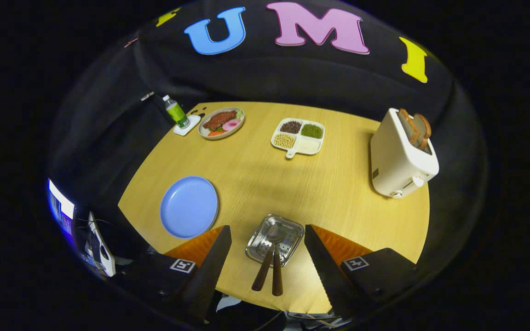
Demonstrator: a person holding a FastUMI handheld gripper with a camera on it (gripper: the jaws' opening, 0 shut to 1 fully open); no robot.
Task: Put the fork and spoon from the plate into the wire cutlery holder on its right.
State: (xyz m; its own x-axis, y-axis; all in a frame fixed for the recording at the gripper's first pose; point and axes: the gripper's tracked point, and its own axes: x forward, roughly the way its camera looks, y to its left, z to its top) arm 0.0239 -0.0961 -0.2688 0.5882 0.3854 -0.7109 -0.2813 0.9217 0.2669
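Note:
A round blue plate [189,207] lies on the wooden table, left of and just beyond my left finger, its surface bare. A square perforated metal cutlery holder [292,226] sits to the plate's right, between my fingers. Two brown-handled utensils rest in it. The spoon [274,234] has its bowl inside the holder. The second utensil [261,274] lies beside it with its head hidden under the spoon. Both handles stick out over the holder's near rim towards me. My gripper [267,227] hovers above, open wide, with nothing between its fingers.
A white toaster [400,161] with two bread slices stands at the right. A divided dish of beans [298,136] and a plate of food [221,123] lie at the far side. A small bottle [176,111] stands on a white coaster. The table's near edge runs under my fingers.

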